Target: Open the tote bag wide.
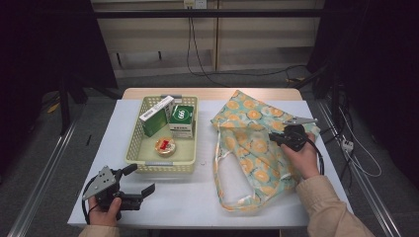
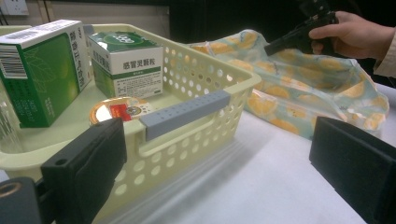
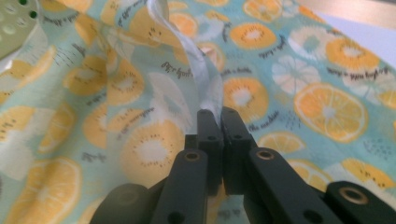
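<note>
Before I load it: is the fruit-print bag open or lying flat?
Lying flat on the table; the right gripper pinches fabric of the bag.

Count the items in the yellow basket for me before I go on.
3. A tall green box at the back left, a green-and-white box to its right, and a small round tin nearer the front. Smaller things could be hidden behind the boxes.

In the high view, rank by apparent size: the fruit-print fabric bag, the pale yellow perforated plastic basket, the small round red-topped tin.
1. Fruit-print fabric bag, largest.
2. Pale yellow perforated plastic basket.
3. Small round red-topped tin, smallest.
</note>
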{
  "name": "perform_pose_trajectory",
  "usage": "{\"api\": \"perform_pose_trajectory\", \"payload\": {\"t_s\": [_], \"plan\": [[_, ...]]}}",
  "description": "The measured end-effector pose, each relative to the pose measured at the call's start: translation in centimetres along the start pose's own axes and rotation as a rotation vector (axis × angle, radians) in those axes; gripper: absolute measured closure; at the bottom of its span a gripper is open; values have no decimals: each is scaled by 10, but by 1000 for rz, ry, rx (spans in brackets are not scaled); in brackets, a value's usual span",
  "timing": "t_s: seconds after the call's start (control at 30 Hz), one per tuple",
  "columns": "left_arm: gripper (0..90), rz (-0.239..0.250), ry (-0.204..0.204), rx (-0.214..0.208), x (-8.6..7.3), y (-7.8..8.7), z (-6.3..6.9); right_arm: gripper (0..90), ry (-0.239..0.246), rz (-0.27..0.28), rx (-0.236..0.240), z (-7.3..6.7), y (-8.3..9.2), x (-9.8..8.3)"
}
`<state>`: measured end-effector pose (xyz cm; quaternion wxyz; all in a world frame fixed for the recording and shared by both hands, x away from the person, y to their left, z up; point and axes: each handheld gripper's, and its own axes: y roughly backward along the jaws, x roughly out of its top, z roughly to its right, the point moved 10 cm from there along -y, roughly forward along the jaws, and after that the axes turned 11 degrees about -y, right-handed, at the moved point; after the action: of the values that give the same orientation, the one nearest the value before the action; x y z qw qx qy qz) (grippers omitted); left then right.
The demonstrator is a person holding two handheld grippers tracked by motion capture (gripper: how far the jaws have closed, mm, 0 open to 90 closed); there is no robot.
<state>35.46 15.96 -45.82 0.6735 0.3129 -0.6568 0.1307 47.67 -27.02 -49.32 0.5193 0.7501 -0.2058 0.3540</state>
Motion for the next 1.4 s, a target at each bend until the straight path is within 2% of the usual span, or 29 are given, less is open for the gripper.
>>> {"api": "perform_pose_trajectory", "payload": {"t_s": [0.1,0.2,0.3,0.37,0.57,0.7,0.77,0.93,1.03,1.13,1.23,1.33,1.4], "plan": [[39,0,1,0,0,0,0,868,-13,-22,-14,9,-5,-8],[39,-3,1,-1,-1,0,0,838,-25,-27,0,9,-8,-14],[39,-13,-7,-3,-2,0,-1,753,14,-45,-22,7,-8,-17],[39,-2,2,-3,0,-1,1,693,34,-38,-36,5,-6,-15],[39,-1,-2,-2,0,0,0,558,62,13,-7,-10,4,-5],[39,-2,-2,-2,0,0,0,498,104,24,10,-26,11,-1],[39,-5,-6,-3,0,0,0,474,135,34,4,-32,15,2],[39,1,1,-3,1,0,1,476,177,66,51,-55,24,12],[39,-2,-1,-2,0,0,0,557,215,68,105,-73,27,11],[39,-2,-2,-4,1,0,1,639,239,38,156,-89,24,2],[39,-1,-2,-5,1,0,2,705,260,-7,193,-98,15,-12],[39,0,1,-4,1,0,1,722,268,-60,193,-98,4,-27],[39,-5,-4,-4,0,0,0,689,278,-88,167,-94,-2,-35]]}}
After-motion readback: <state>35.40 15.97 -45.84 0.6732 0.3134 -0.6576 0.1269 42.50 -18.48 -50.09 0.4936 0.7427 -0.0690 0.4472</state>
